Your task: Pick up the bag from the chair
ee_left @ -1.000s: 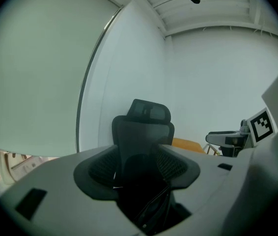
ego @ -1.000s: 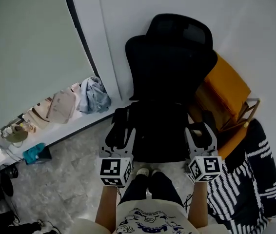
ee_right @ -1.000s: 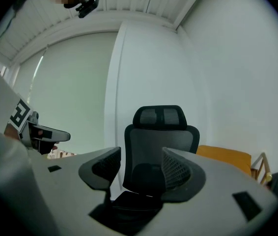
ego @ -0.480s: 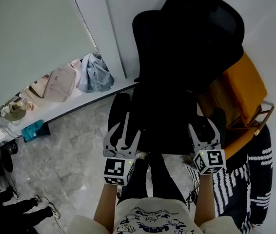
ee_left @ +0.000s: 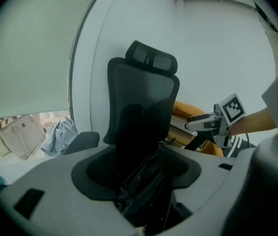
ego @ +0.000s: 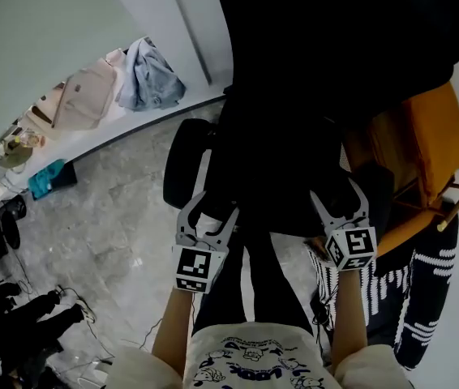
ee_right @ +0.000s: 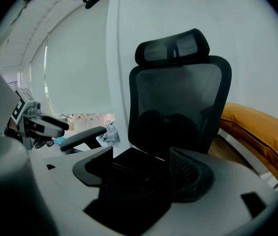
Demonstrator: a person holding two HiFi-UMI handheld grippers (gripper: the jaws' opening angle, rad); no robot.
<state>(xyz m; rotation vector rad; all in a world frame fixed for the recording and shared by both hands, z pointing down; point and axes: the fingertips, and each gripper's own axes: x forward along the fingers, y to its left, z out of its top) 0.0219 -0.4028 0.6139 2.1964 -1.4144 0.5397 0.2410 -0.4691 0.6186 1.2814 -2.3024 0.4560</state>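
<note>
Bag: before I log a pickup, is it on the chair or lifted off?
On the chair: the black bag lies on it, at the foot of its mesh back.

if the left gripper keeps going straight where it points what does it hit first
Most likely the black bag on the chair seat: the left gripper points down at it, jaws apart, the bag showing right between them. How near it is, I cannot tell.

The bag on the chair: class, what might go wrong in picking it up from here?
1. The black bag barely stands out from the black chair; the open left gripper might pinch only a loose fold.
2. The armrest lies close by that gripper and could be knocked.
</note>
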